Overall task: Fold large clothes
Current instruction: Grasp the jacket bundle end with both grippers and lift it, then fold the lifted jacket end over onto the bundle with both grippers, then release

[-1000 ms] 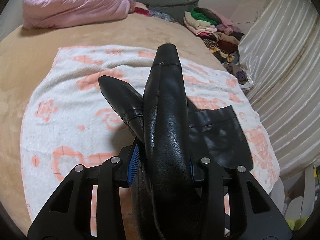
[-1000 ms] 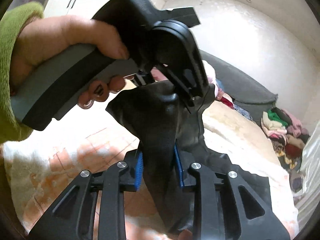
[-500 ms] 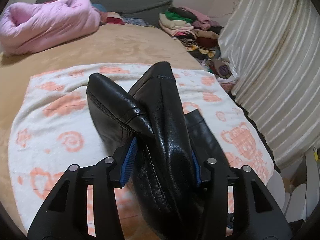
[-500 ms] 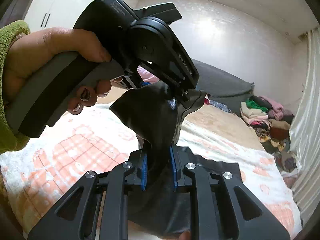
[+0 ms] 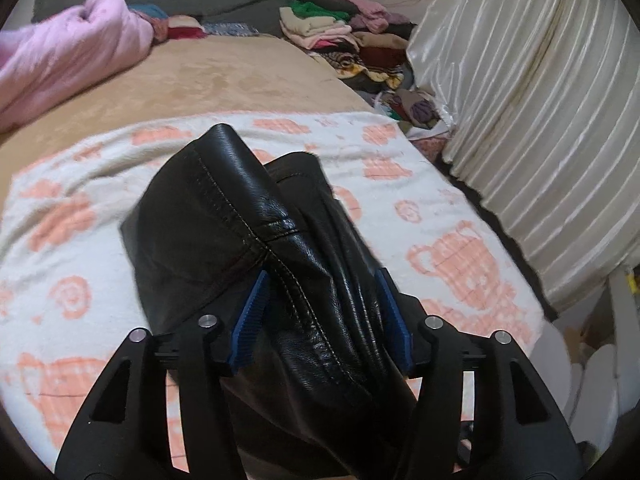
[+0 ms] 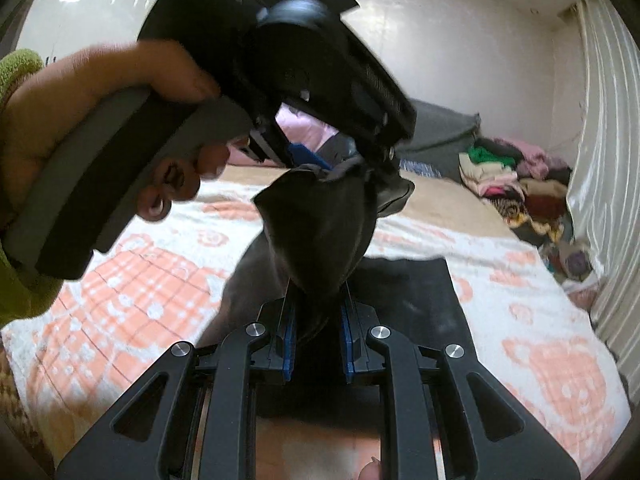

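Gripping one black leather garment (image 5: 256, 248) with both tongs, left gripper (image 5: 320, 316) and right gripper (image 6: 318, 344), I now hold it bunched wider above the towel (image 5: 440, 208).

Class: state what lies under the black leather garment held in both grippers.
Under the black leather garment lies a white towel with orange prints, spread over a tan bedcover. The garment and both pairs of fingers hide the towel's middle; whether anything else lies there cannot be seen.
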Demonstrator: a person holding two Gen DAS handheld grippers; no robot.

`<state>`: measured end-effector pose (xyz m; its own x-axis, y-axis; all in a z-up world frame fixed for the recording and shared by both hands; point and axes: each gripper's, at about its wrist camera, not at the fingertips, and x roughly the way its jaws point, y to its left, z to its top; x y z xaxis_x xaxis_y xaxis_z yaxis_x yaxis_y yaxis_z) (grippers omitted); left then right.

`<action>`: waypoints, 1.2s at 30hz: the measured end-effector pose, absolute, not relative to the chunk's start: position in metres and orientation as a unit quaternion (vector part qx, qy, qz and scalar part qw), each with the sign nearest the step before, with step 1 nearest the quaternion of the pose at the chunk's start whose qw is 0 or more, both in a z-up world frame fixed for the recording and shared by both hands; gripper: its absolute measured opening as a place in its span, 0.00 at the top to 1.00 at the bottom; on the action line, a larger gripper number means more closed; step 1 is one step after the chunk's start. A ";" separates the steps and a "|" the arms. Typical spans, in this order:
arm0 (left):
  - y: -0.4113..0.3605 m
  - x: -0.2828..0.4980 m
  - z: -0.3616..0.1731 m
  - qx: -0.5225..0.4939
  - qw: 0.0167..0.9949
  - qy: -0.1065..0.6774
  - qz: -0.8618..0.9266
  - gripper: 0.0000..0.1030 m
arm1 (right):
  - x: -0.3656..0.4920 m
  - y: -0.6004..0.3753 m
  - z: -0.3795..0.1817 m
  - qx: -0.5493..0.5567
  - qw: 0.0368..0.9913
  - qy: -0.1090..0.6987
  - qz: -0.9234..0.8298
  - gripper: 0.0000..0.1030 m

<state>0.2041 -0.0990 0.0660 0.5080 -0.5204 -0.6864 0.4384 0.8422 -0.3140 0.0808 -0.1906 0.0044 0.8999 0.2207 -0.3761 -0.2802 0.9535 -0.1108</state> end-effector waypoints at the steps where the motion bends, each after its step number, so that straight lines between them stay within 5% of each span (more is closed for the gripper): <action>1: -0.100 0.204 0.065 -0.061 0.865 0.411 -0.282 0.55 | 0.082 -0.195 -0.001 -0.079 0.970 0.191 0.127 0.84; 7: -0.074 0.197 0.061 -0.102 0.880 0.386 -0.259 0.46 | 0.095 -0.235 -0.040 0.014 0.950 0.274 0.147 0.84; 13: -0.052 0.190 -0.016 -0.016 0.885 0.437 -0.158 0.39 | 0.104 -0.258 -0.052 0.131 0.918 0.319 0.196 0.81; 14: -0.051 0.188 -0.030 -0.017 0.880 0.448 -0.160 0.39 | 0.107 -0.261 -0.053 0.154 0.908 0.331 0.206 0.76; 16: -0.047 0.186 -0.038 -0.033 0.880 0.448 -0.156 0.40 | 0.112 -0.269 -0.048 0.197 0.887 0.351 0.227 0.44; 17: -0.044 0.187 -0.039 -0.041 0.881 0.444 -0.159 0.40 | 0.114 -0.274 -0.040 0.212 0.884 0.350 0.225 0.18; 18: -0.043 0.187 -0.039 -0.044 0.881 0.443 -0.161 0.40 | 0.117 -0.281 -0.028 0.226 0.884 0.345 0.222 0.08; 21: -0.045 0.187 -0.036 -0.033 0.883 0.439 -0.161 0.40 | 0.135 -0.297 0.001 0.248 0.885 0.336 0.205 0.07; 25: -0.045 0.187 -0.037 -0.043 0.881 0.439 -0.170 0.40 | 0.208 -0.297 0.005 0.238 0.854 0.426 0.183 0.07; 28: -0.043 0.188 -0.038 -0.044 0.881 0.438 -0.173 0.40 | 0.254 -0.288 -0.009 0.225 0.833 0.475 0.173 0.17; 30: -0.043 0.187 -0.038 -0.043 0.881 0.438 -0.173 0.39 | 0.271 -0.275 -0.014 0.202 0.832 0.482 0.187 0.73; 32: -0.043 0.185 -0.035 -0.036 0.882 0.436 -0.173 0.39 | 0.272 -0.268 -0.004 0.169 0.850 0.461 0.193 0.85; 36: -0.042 0.178 -0.018 -0.033 0.889 0.418 -0.183 0.29 | 0.260 -0.267 0.034 0.132 0.878 0.399 0.229 0.89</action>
<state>0.1785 -0.0423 -0.0177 0.5840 -0.3543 -0.7303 0.2984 0.9304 -0.2127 0.2597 -0.2671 0.0344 0.5760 0.5075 -0.6408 -0.2963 0.8603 0.4149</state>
